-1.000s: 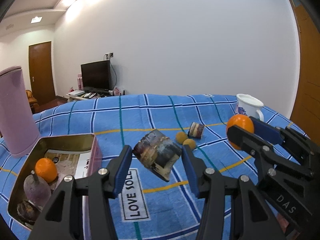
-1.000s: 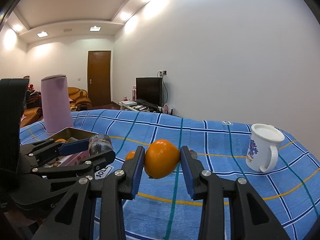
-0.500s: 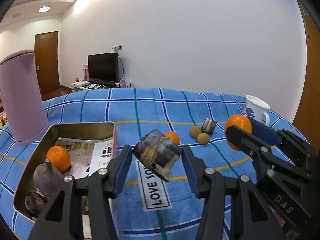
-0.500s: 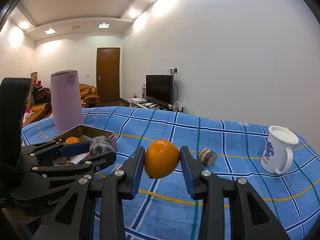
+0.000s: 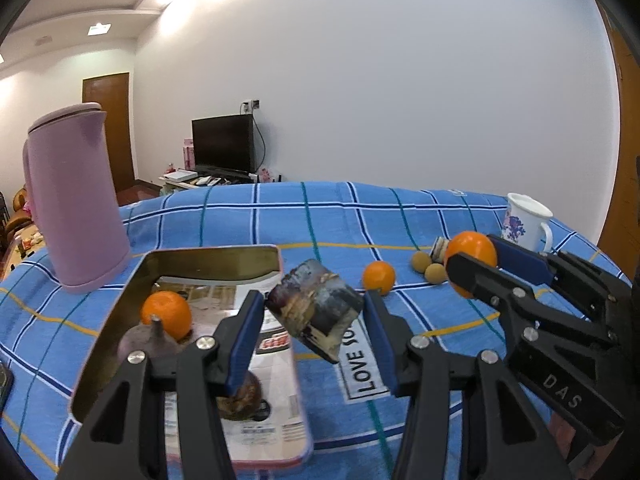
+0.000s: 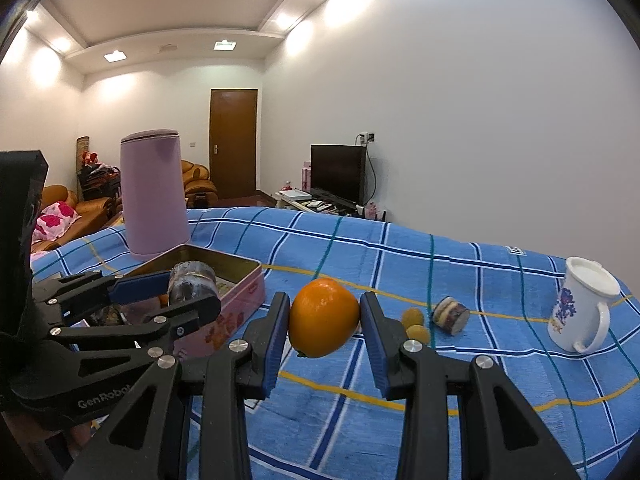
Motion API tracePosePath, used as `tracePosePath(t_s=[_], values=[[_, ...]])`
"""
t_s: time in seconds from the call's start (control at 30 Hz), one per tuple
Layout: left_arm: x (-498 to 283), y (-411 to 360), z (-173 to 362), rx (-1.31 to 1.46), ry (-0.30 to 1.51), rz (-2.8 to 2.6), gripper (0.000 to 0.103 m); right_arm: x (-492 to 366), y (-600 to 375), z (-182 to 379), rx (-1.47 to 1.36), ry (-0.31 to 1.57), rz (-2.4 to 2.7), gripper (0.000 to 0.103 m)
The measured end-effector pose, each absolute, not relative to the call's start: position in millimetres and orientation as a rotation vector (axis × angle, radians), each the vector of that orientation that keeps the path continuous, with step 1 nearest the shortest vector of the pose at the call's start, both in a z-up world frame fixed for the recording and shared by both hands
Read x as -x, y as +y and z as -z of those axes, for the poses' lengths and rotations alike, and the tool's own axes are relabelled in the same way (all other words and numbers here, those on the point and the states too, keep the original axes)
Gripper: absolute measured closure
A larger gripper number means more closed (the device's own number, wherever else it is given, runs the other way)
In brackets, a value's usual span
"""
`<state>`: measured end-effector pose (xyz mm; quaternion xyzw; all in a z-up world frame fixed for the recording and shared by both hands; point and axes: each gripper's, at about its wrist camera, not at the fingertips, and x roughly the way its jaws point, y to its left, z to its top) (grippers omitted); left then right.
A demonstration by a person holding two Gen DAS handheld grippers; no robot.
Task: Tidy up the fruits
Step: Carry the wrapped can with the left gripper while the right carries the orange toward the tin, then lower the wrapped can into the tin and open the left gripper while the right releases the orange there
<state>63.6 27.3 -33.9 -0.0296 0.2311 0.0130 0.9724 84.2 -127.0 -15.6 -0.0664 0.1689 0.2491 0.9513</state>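
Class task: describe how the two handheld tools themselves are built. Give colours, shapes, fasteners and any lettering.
Both are matt black plastic frames with silver screw heads and two blue ribbed pads. The left tool shows "GenRobot" lettering in the right wrist view; the right tool shows "DAS" in the left wrist view. No cables, hands or sleeves are visible.

Oranges, three: one in the tin (image 5: pixel 208 256) at (image 5: pixel 166 314), one on the blue checked cloth (image 5: pixel 378 277), one in the air (image 6: pixel 323 317).

Small tan round fruits, two, touching (image 5: pixel 421 261) (image 5: pixel 436 273).

Dark mottled chunks, two: (image 5: pixel 316 314) and (image 6: pixel 451 315).

Purple stemmed fruit, one (image 5: pixel 146 346).

Brown lump in the tin, one (image 5: pixel 244 396).

Mug, one (image 6: pixel 582 308).

Pink jug, one (image 5: pixel 76 200).
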Motion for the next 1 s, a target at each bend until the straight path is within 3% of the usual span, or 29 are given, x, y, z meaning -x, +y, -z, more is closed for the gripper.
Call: tracePosePath(t_s=[1.0], values=[[-45.3, 84.8, 36.3, 0.077, 0.473, -0.128, 0.05, -71.0, -54.1, 8.3, 0.218, 0.335, -0.658, 0.065]])
